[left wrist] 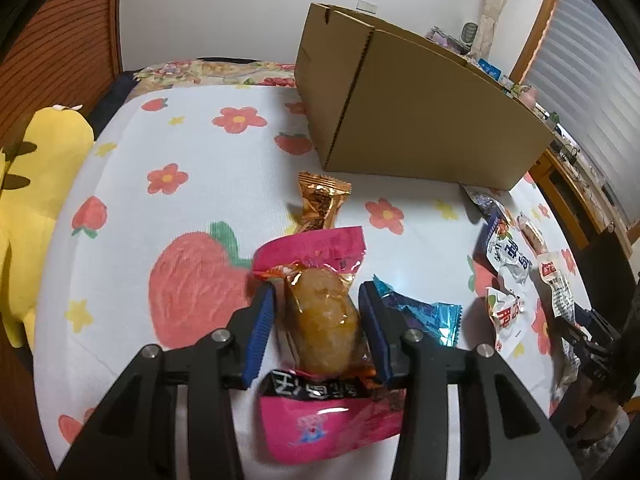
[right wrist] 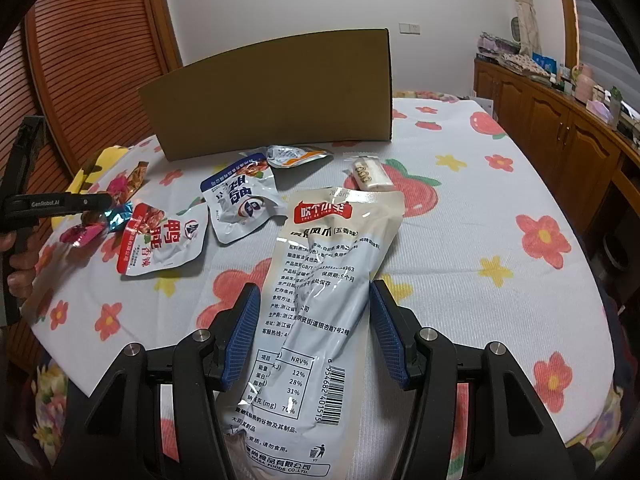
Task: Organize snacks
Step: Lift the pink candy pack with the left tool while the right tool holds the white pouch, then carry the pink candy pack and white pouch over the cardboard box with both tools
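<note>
My left gripper (left wrist: 318,328) is open around a pink-wrapped snack (left wrist: 320,320) whose clear window shows a golden-brown piece. The right pad touches it, and a thin gap shows at the left pad. The wrapper's lower end lies over the gripper's crossbar. My right gripper (right wrist: 316,332) is shut on a long pale chicken-feet bag (right wrist: 332,248), creased lengthwise between the pads. A brown cardboard box (left wrist: 420,100) stands at the back of the bed. In the right wrist view the same box (right wrist: 272,104) shows only its closed side. An orange candy (left wrist: 320,204) lies between the pink snack and the box.
A blue foil wrapper (left wrist: 424,314) lies just right of the left fingers. Two white duck pouches (right wrist: 164,240) (right wrist: 240,200), a silver pouch (right wrist: 296,156) and a small white packet (right wrist: 370,174) are spread before the box. A yellow plush (left wrist: 40,200) sits at the bed's left edge, and wooden cabinets (right wrist: 560,140) stand to the right.
</note>
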Motion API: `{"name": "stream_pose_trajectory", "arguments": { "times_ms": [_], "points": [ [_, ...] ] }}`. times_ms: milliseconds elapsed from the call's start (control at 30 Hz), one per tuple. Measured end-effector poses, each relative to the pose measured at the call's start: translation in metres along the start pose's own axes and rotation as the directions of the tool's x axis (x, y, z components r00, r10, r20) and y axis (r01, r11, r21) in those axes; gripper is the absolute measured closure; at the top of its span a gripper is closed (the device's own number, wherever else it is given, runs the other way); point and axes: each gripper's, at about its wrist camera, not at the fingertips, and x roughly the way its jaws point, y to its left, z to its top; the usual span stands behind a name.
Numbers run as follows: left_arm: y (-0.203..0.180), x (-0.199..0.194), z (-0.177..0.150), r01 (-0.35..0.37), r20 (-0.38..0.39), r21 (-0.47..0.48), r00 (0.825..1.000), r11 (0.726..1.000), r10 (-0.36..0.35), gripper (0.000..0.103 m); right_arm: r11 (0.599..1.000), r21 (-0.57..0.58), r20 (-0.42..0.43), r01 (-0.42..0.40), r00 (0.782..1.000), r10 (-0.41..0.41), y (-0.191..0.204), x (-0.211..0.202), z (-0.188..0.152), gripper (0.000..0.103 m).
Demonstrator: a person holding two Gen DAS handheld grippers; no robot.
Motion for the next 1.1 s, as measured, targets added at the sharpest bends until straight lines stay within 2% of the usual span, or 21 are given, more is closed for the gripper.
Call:
{"name": "stream_pose_trajectory", "arguments": {
  "times_ms": [200,467,800,1100],
  "points": [
    [-0.006,-0.007,-0.005,-0.021,0.049,0.038,0.999,0.999,0.019,0.069,1.0,-0.008,-0.001,0.002,1.0,-0.002,0.001,-0.001,0.0,0.047],
    [-0.03,-0.044,0.01,0.027,0.153,0.068,0.988,0.997,-0.037,0.069,0.998,-0.054,0.067,-0.018,0.998,0.022,0.008,-0.023,0.02,0.047],
    [-0.085,-0.066,0.068,0.077,0.252,0.157,0.961,0.985,-0.115,0.069,0.985,-0.161,0.189,-0.054,0.978,0.084,0.012,-0.049,0.107,0.047],
    [-0.112,-0.055,0.148,0.071,0.305,0.204,0.943,0.976,-0.133,0.069,0.968,-0.241,0.266,-0.072,0.954,0.138,0.014,-0.027,0.196,0.047]
  ]
}}
